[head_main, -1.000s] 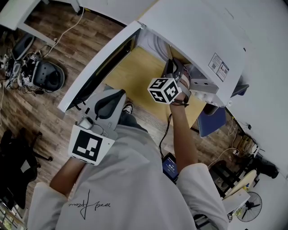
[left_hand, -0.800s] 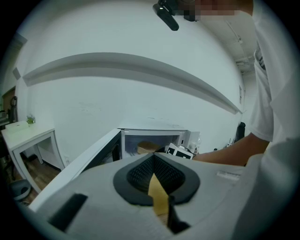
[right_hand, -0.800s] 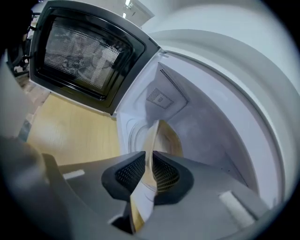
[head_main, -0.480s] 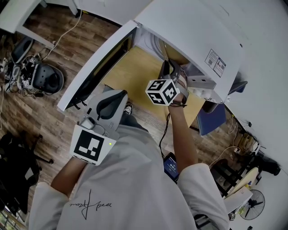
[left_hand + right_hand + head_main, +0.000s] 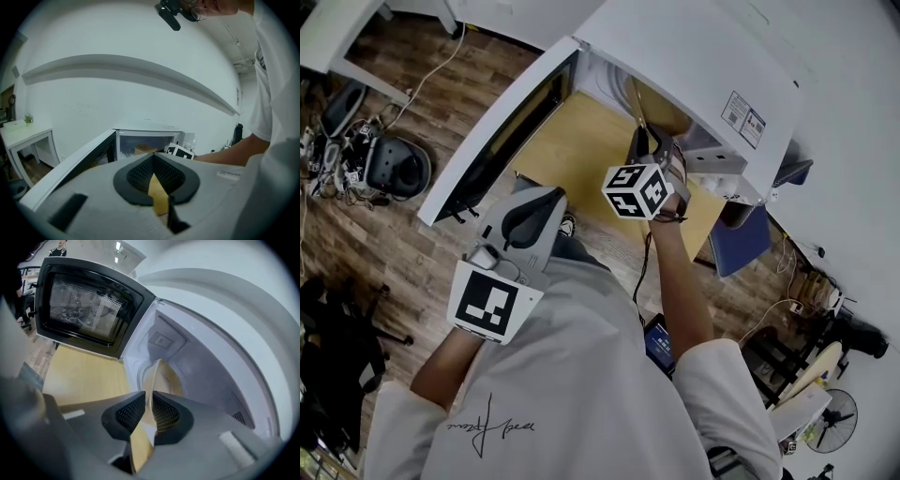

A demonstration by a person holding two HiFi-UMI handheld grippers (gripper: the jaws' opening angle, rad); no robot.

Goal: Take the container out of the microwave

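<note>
The white microwave [image 5: 694,56] stands on a wooden table with its door [image 5: 502,122] swung open to the left. A tan paper bowl, the container [image 5: 661,111], sits tilted at the mouth of the cavity. My right gripper [image 5: 643,142] reaches into the opening and is shut on the container's rim; in the right gripper view the rim runs between the black pads [image 5: 149,401] and the container [image 5: 164,378] lies just beyond. My left gripper [image 5: 530,202] hangs back near my body, shut and empty [image 5: 152,161], pointing at the microwave [image 5: 145,138].
The wooden table top [image 5: 572,155] spreads out in front of the microwave. A blue chair [image 5: 741,244] stands at the right. Cables and a black round thing [image 5: 394,161] lie on the floor at the left, and a fan [image 5: 830,422] stands at the lower right.
More of the tan container shows at the microwave's mouth; my right gripper has shifted slightly with it. The left gripper has stayed where it was.
</note>
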